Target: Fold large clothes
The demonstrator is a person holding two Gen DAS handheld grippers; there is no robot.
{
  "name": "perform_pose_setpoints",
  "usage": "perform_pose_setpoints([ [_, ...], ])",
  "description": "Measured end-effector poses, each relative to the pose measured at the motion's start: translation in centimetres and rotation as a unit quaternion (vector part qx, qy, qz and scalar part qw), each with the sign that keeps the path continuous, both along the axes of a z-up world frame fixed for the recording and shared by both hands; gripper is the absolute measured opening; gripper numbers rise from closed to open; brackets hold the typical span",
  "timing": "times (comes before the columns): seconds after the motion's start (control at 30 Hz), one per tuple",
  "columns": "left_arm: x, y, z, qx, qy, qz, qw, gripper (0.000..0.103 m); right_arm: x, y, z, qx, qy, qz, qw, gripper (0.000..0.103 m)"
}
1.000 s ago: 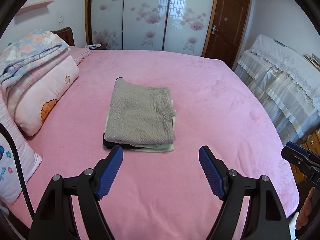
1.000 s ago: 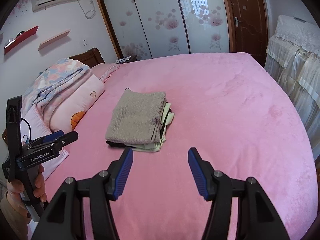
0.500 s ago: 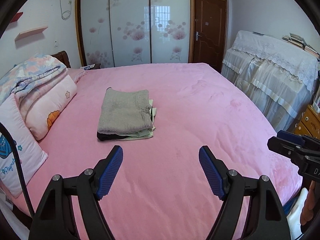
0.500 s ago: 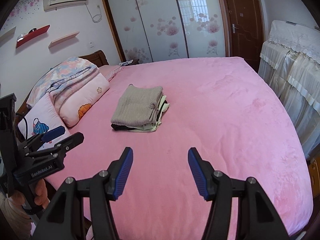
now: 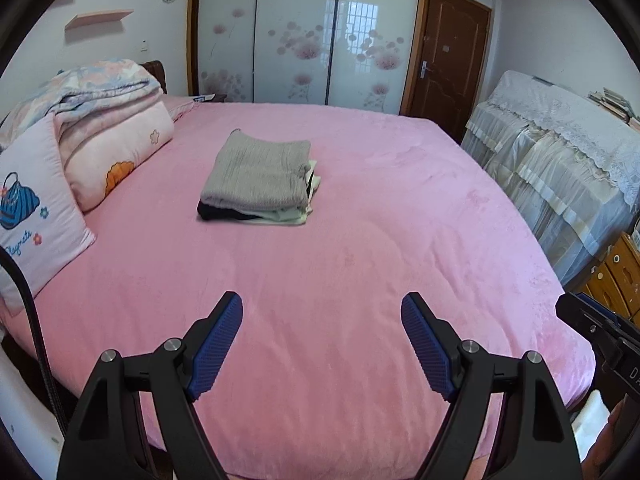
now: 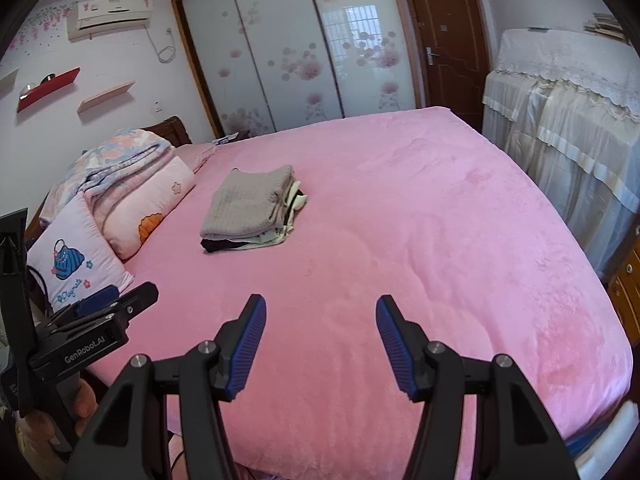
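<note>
A stack of folded clothes, with a grey knit sweater [image 5: 260, 174] on top and pale and black garments beneath, lies on the pink bed [image 5: 360, 248] toward its left middle. The stack also shows in the right wrist view [image 6: 248, 206]. My left gripper [image 5: 322, 320] is open and empty above the bed's near edge, well short of the stack. My right gripper [image 6: 318, 320] is open and empty, also over the near edge. The left gripper shows at the lower left of the right wrist view [image 6: 100, 312].
Pillows and a folded quilt [image 5: 100, 128] sit at the bed's left. A lace-covered piece of furniture [image 5: 560, 152] stands to the right, a wooden drawer unit [image 5: 616, 276] near it. Sliding wardrobe doors [image 5: 304, 40] and a brown door [image 5: 448, 56] are behind.
Both grippers have pulled back and up from the stack toward the bed's near edge. The stack looks smaller and farther. Both stay open.
</note>
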State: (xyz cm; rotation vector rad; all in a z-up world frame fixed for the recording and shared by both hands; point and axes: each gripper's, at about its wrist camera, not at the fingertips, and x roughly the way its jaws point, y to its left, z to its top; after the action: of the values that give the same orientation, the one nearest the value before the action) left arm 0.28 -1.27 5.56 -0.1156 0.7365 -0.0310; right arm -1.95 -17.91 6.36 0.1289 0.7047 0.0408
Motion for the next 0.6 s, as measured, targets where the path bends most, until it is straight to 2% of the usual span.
perform_pose_setpoints([
  [0.17,-1.2,-0.3,-0.9,0.013,0.014,0.005,0.9998,0.081,-0.9,-0.2,-1.4,0.010,0.016,-0.022,1.000,0.058],
  [0.27,-1.4,-0.5,-1.0,0.011,0.019,0.005,0.9997,0.081,-0.9,-0.1,-2.2,0.022,0.029,-0.017,0.999,0.058],
  [0.47,-1.6,-1.5,-0.7,0.029,0.013,0.001,0.9995,0.081,-1.0,0.8,-3.4,0.014,0.049,-0.015,0.999,0.058],
  [0.6,-1.5,-2.3,-1.1,0.027,0.025,-0.005,0.9993,0.083,-0.9,1.4,-3.6,0.007,0.054,-0.008,0.998,0.059],
])
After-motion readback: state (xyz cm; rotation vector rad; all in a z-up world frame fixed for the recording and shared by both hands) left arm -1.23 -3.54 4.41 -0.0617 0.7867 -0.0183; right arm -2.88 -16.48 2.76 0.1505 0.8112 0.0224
